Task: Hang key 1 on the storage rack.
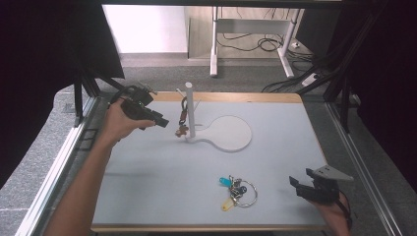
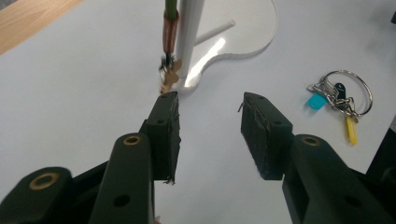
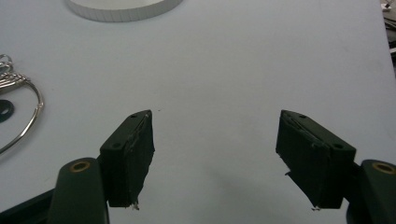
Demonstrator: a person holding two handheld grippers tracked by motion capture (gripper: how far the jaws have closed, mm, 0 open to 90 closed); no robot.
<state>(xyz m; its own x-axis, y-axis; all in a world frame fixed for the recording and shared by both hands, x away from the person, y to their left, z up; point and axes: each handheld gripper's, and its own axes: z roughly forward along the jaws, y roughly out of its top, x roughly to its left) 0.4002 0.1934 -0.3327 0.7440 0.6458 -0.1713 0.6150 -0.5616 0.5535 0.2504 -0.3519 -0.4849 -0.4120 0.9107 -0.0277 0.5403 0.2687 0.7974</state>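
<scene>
Near the far left corner of the pale grey table (image 1: 162,172), the left gripper (image 1: 158,121) is held above the surface in the person's left hand (image 1: 118,123), pointing toward the white stand (image 1: 191,105). In the left gripper view its jaws are moderately parted, with nothing between the rough black pads (image 2: 169,122) and bare table showing through the gap. Just beyond the tips hangs a keychain (image 2: 169,44): a green and brown strap running down beside the smooth white post, ending in a small tan charm close to the stand's base (image 2: 243,37). That base is a flat, glossy white plate with a round lobe, lying toward the far middle of the surface.

Closer to the near edge, right of centre, lies a bunch of keys (image 1: 237,190) on a large thin metal ring, with a blue tag, a yellow tag and dark fobs; it rests flat, well apart from both grippers.

At the near right corner, the right gripper (image 1: 302,181), topped by a grey three-cornered plate, hovers low. Its jaws are spread wide and hold nothing, their worn dark pads (image 3: 133,149) framing bare matte table.
</scene>
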